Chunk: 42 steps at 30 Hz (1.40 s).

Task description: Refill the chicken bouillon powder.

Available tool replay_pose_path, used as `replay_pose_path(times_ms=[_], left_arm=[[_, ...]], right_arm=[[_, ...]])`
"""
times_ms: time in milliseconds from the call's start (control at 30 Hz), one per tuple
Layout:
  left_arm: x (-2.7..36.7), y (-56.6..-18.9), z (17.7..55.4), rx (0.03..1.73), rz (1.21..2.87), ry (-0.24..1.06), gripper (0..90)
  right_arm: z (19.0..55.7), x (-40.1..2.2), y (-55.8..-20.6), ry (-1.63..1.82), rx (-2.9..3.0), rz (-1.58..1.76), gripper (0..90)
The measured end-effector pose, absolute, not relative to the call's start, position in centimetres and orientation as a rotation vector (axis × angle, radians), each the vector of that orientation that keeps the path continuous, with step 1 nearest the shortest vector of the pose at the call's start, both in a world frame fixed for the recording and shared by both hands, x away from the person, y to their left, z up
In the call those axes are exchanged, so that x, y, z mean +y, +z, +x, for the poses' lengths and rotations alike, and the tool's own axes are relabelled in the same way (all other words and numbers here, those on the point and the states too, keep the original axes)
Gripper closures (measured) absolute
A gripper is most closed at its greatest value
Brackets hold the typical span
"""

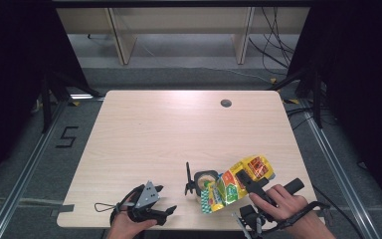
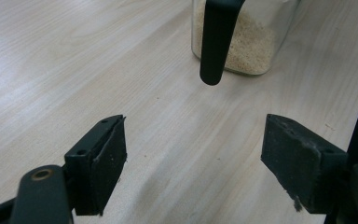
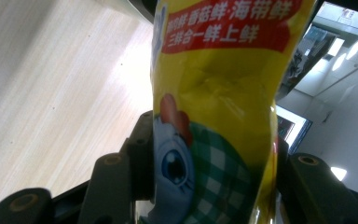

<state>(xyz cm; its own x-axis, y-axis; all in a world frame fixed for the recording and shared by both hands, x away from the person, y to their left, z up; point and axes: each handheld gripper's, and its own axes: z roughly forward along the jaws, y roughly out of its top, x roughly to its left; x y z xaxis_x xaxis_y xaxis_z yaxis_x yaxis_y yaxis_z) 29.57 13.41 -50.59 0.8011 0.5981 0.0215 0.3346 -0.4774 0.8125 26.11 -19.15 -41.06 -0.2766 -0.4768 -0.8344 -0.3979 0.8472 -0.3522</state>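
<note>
The right hand-held gripper point(image 1: 246, 180) is clamped on a yellow seasoning pouch point(image 1: 236, 183), tilted with its open end over a clear jar point(image 1: 206, 179) near the front edge of the bench point(image 1: 179, 134). The left hand-held gripper point(image 1: 166, 209) rests just left of the jar, jaws apart with nothing between them.

The pouch looks light, soft and crinkly — a slick foil film that buckles under pressure, so a grip across its middle, as the pads have it now, probably steers the pour best without choking the flow. The jar seems rigid and likely breakable; its dark handle point(image 2: 216, 39) looks the natural place to steady it.

The left gripper view shows pale granules already lying in the jar's bottom — something the high view cannot resolve. The right gripper view shows the pouch point(image 3: 214, 116) creased between its jaws, with printed lettering and a cartoon figure.
</note>
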Motion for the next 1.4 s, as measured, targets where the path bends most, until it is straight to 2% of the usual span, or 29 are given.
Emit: replay_pose_path(times_ms=[200,333,633,667,767,1000,1167,1400], left_arm=[[13.41,-50.6,29.64,0.687,2.119,0.382,21.5],[13.45,-50.53,29.62,0.688,2.13,0.37,21.5],[13.46,-50.63,29.8,0.679,2.126,0.391,21.5],[13.41,-50.61,29.68,0.689,2.124,0.38,21.5],[13.44,-50.51,29.6,0.689,2.121,0.383,21.5],[13.42,-50.6,29.7,0.687,2.113,0.384,21.5],[13.41,-50.57,29.67,0.687,2.114,0.387,21.5],[13.42,-50.66,29.74,0.687,2.115,0.383,21.5]], right_arm=[[25.96,-19.89,-41.14,-0.103,1.924,-0.558,53.6],[26.21,-19.52,-40.96,-0.096,1.9,-0.641,53.7],[26.21,-19.86,-40.61,-0.103,1.893,-0.633,53.8],[25.88,-20.05,-40.94,-0.097,1.921,-0.553,53.7],[26.15,-19.55,-40.77,-0.095,1.895,-0.647,53.7],[25.85,-20.0,-40.89,-0.096,1.911,-0.557,53.8],[26.02,-19.49,-40.77,-0.095,1.89,-0.653,53.8],[25.94,-19.94,-40.81,-0.108,1.91,-0.589,53.8]])
